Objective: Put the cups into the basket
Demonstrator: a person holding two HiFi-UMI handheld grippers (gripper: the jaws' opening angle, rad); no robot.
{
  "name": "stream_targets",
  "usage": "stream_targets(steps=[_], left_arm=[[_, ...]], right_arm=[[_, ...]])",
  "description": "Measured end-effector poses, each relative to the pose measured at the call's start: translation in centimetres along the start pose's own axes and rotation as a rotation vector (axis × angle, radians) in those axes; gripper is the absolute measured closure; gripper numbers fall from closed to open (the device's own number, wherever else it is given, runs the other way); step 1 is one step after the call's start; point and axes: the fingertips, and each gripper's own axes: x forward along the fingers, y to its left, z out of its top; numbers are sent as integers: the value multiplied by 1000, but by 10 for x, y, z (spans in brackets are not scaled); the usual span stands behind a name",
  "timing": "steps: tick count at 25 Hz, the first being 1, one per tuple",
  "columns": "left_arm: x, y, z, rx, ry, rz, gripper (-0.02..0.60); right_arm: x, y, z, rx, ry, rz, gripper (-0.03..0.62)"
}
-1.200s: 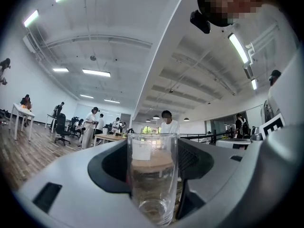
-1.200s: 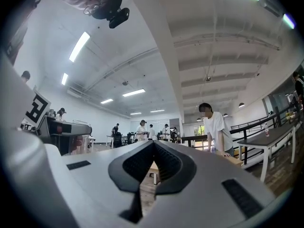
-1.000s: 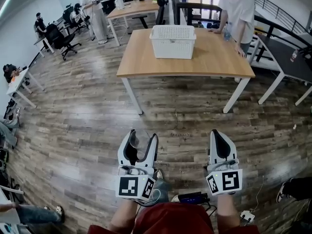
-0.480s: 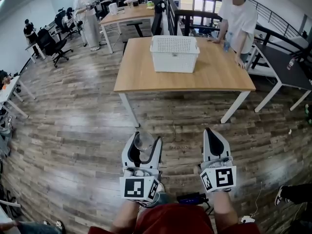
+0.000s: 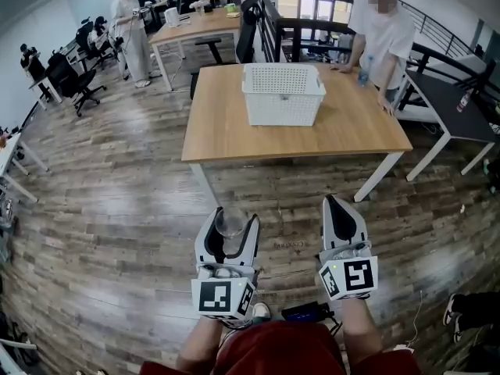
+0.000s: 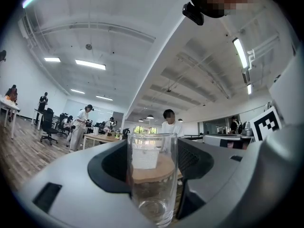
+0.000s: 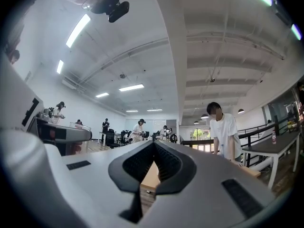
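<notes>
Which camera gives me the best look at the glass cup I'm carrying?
The left gripper view: the glass cup fills the centre, upright, clamped between the left tongs. The head view shows it small, from above; the right gripper view gives no clear sight of it.

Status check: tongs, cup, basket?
Left tongs shut on glass cup. Right tongs shut, empty. Basket on table ahead, cup not yet in. Person leaning on table's far side.

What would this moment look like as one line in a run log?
left gripper: shut on cup | right gripper: shut, empty | basket: on table ahead, not reached
</notes>
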Motion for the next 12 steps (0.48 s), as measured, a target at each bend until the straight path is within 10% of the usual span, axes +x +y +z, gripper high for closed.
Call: stream_targets(steps=[12], left_arm=[[90,1,-18,-12,21,-3,298]], right_arm=[[67,-55,-29,21,16,2,583]])
